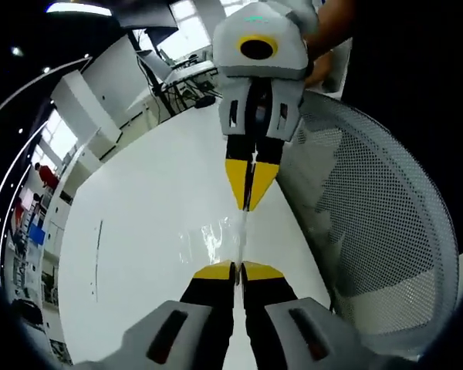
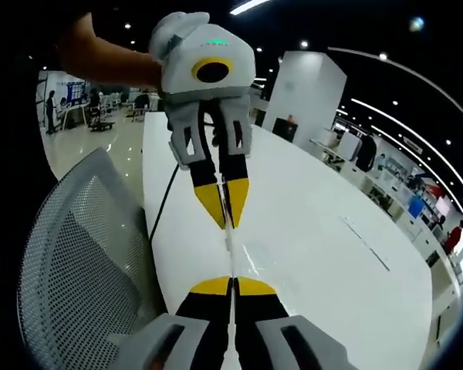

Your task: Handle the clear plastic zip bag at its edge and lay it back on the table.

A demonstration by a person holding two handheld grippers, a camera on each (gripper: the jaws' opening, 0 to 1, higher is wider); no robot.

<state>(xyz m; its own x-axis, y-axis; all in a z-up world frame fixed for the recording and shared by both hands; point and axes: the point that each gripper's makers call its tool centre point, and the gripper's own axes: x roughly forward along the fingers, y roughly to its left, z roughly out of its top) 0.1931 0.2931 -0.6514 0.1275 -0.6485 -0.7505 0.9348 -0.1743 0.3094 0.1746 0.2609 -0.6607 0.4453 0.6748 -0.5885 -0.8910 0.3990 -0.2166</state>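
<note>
Grippers left and right pinch opposite edges of the clear zip bag, held taut just above the white tabletop; we should lower both together, keeping it flat, then release.

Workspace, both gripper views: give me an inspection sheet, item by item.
Surface: long white table, glossy, bare apart from the bag.
Job's things: clear plastic zip bag, stretched between the two grippers, held by opposite edges.
Clutter: nothing seen on the table.
Grippers: left gripper shut on the bag's near edge; right gripper shut on the opposite edge.
Cables: a thin dark line runs along the table edge, possibly a cable.
Surroundings: white mesh chair beside the table; open office with desks, distant people.
</note>
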